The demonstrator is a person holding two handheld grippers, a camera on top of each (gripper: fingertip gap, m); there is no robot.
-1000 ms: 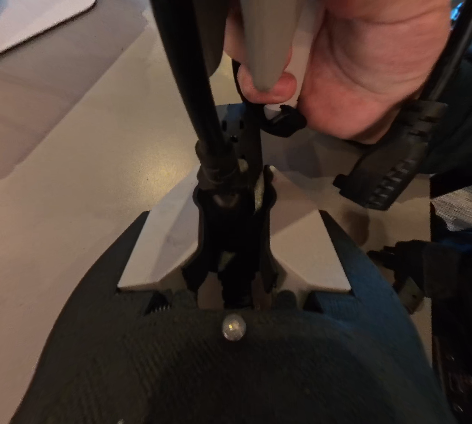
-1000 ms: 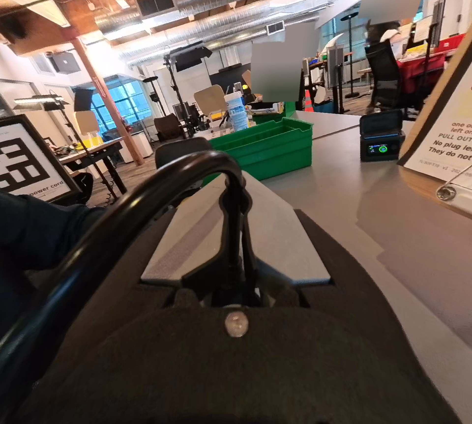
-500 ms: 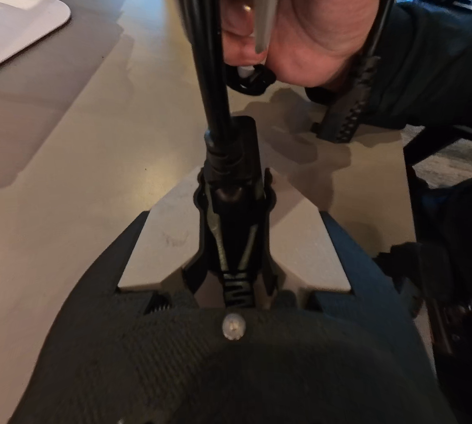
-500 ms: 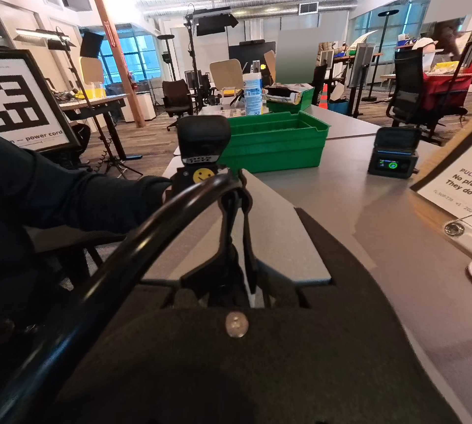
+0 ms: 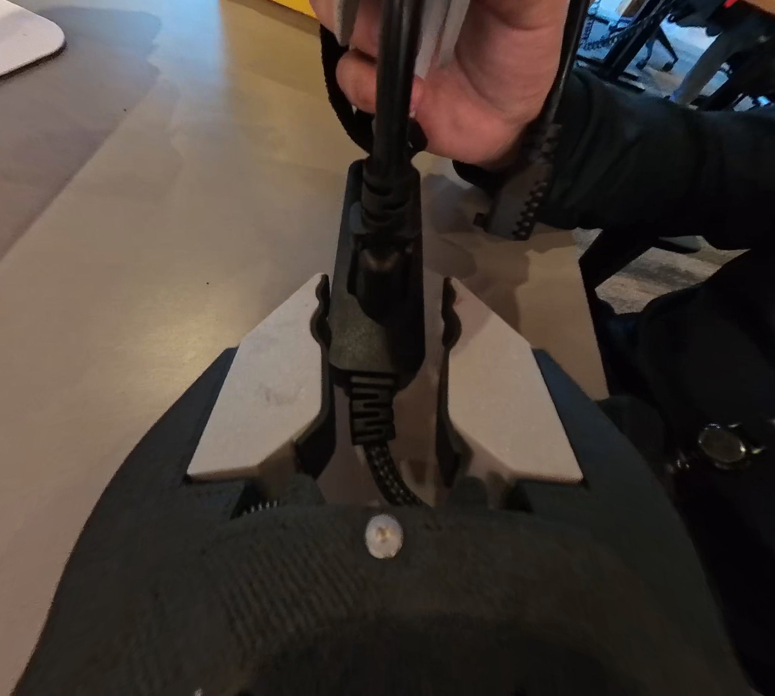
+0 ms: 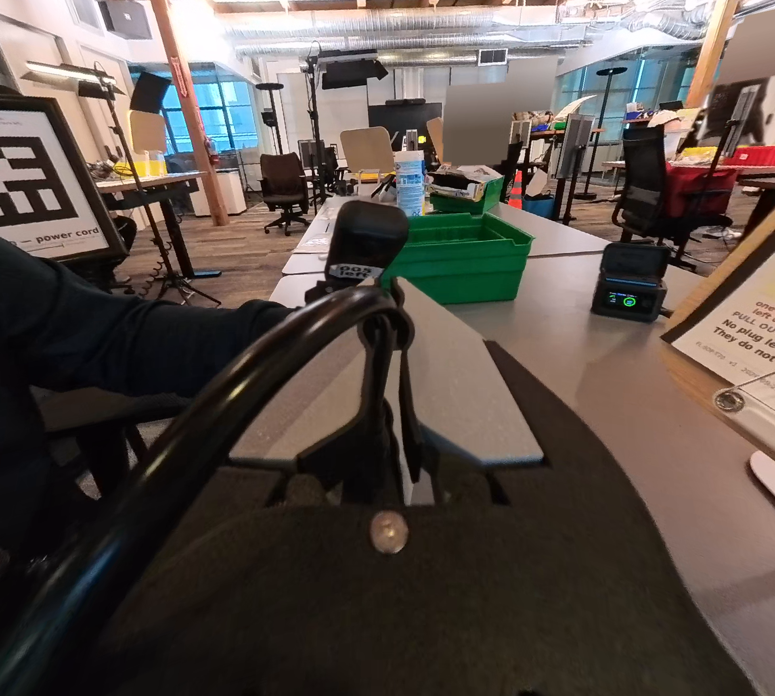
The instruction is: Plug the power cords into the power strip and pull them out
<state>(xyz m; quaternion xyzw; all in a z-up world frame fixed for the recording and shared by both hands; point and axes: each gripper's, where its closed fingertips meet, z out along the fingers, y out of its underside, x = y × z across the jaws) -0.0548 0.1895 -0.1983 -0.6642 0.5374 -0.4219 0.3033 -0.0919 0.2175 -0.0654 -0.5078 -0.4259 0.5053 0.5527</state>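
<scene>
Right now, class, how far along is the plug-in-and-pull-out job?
Done, apparently: the plug looks seated in the power strip. In hand: the right gripper pinches its black cord, and the left gripper stands open around the strip. Left: pulling it out.

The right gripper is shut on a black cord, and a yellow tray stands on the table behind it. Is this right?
Not quite: the tray is green, not yellow, as the right wrist view shows. The rest holds: the right gripper is shut on a black cord, and the tray stands on the table behind it.
</scene>
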